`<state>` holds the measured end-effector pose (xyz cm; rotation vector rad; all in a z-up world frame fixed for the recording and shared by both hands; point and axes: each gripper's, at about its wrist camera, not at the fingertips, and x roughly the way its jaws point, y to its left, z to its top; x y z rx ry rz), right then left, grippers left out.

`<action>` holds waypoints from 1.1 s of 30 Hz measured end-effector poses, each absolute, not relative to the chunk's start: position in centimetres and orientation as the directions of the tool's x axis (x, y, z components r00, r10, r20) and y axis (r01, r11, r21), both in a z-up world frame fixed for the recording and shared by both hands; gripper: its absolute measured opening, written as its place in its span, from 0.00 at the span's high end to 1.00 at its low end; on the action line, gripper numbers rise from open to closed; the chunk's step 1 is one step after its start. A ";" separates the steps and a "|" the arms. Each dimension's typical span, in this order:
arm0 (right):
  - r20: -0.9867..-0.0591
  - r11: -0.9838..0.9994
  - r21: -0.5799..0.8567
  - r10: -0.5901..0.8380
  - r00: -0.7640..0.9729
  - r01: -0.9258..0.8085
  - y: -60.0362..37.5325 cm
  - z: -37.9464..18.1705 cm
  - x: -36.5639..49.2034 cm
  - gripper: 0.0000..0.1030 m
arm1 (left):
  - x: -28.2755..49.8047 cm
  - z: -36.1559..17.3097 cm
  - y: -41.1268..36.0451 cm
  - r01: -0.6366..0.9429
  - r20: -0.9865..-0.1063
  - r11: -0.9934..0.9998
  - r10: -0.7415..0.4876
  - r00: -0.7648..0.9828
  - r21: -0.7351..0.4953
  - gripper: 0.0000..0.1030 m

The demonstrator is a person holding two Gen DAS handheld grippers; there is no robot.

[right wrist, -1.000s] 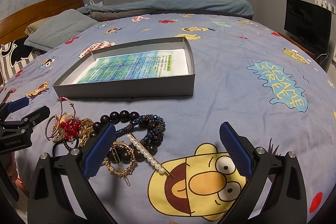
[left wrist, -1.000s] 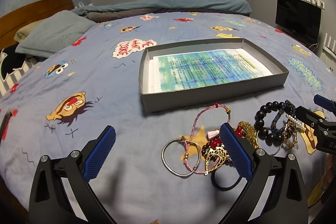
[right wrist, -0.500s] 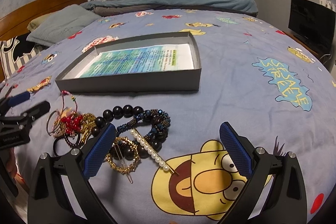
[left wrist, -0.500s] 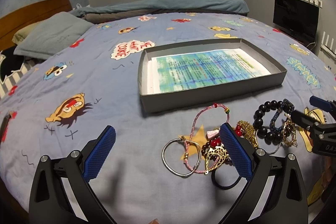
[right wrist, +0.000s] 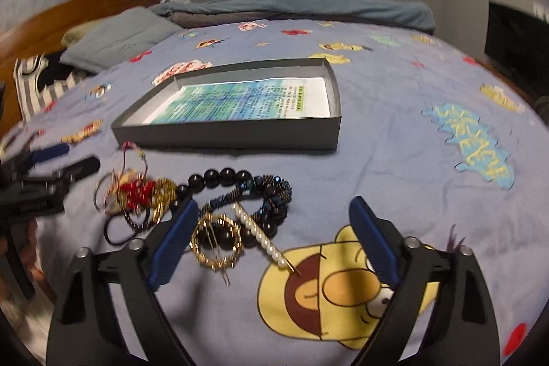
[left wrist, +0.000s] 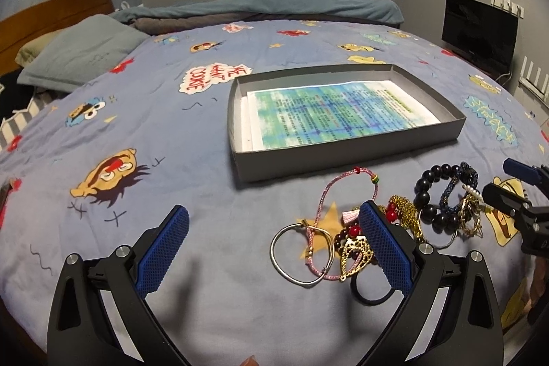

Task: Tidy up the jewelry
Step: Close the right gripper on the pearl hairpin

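Observation:
A pile of jewelry lies on the blue cartoon bedspread: a silver bangle (left wrist: pixel 298 254), a pink cord bracelet (left wrist: pixel 334 191), a black bead bracelet (left wrist: pixel 427 194) (right wrist: pixel 219 177), a dark blue beaded bracelet (right wrist: pixel 274 194), a gold ring hairpin (right wrist: pixel 216 242) and a pearl hairpin (right wrist: pixel 262 237). A grey shallow box (left wrist: pixel 346 156) (right wrist: pixel 226 136) lined with printed paper sits just behind. My left gripper (left wrist: pixel 274 249) is open and empty, its right finger over the pile's left part. My right gripper (right wrist: pixel 274 242) is open and empty, low over the two hairpins.
A grey pillow (left wrist: pixel 82 54) and wooden headboard (left wrist: pixel 55 9) are at the far left. A folded blanket (left wrist: pixel 267 9) lies along the far side. A black TV (left wrist: pixel 478 33) stands at the right. The right gripper shows at the left wrist view's right edge (left wrist: pixel 518 194).
My right gripper has moved forward and down toward the hairpins, so the jewelry looms larger in its view. My left gripper has stayed nearly still.

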<state>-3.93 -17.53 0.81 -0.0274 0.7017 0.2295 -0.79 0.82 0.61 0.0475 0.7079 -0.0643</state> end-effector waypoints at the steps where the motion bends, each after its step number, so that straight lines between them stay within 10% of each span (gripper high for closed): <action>1: -0.648 0.973 0.041 0.198 0.735 -0.225 -17.5 0.7 -4.0 0.25 | -0.9 0.6 0.9 0.080 -0.652 0.997 -0.050 0.757 0.017 0.05; 11: -0.703 0.960 0.037 0.224 0.675 -0.279 -17.8 -0.5 -4.9 0.68 | -1.1 1.1 1.9 0.073 -0.640 0.997 -0.054 0.766 0.003 0.05; 29: -0.694 0.944 -0.024 0.222 0.685 -0.330 -16.7 -0.7 -5.2 0.94 | -1.6 0.6 2.3 0.135 -0.671 0.990 -0.119 0.732 -0.029 0.08; 33: -0.674 0.951 0.002 0.231 0.702 -0.311 -17.3 0.1 -5.0 0.94 | -1.9 -0.1 1.4 0.200 -0.698 0.980 -0.158 0.699 -0.021 0.24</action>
